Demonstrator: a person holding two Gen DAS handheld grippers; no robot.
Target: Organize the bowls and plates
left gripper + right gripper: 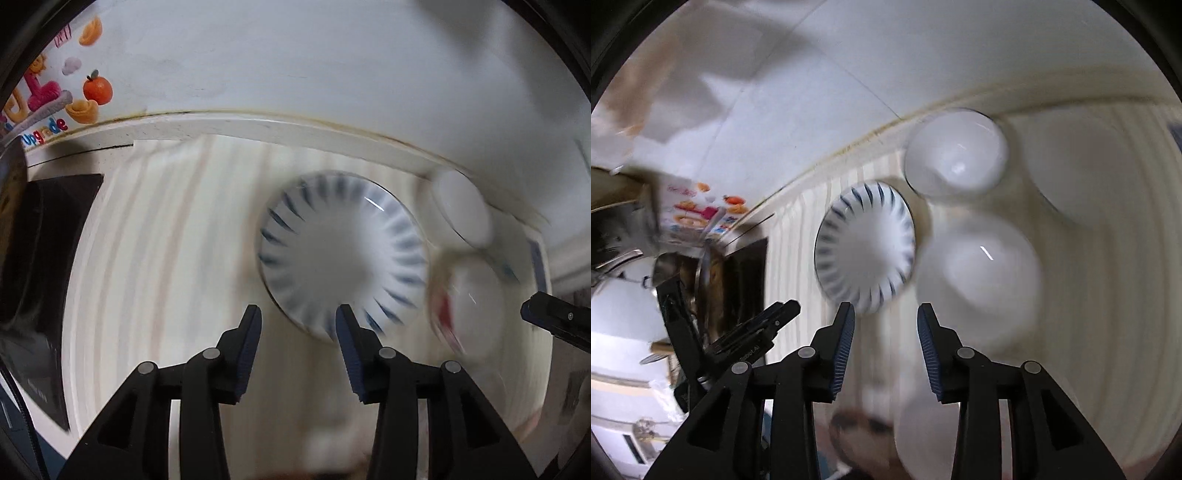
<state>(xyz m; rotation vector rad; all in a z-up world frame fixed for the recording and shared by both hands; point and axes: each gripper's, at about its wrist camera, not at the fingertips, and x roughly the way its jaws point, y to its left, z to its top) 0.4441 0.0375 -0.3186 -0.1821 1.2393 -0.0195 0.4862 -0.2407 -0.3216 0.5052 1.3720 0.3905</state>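
Left wrist view first: the left gripper (298, 314) has its jaws spread with nothing between them, hanging over the pale striped worktop (166, 258). Just ahead sits the blue-striped bowl (343, 254), with a plain white bowl (461, 210) close to the worktop's back edge by the wall, and a blurred dish with a red mark (465, 299) beside it. The right gripper (885, 314) is likewise parted and empty. Everything is smeared, so this reads as a move between picks, nothing carried; the next step calls for settling over one rim and closing on it. Only the right wrist view shows a large white bowl (979, 280) touching the striped one and faint pale dishes beyond; only the left shows the wall stickers (74, 96).
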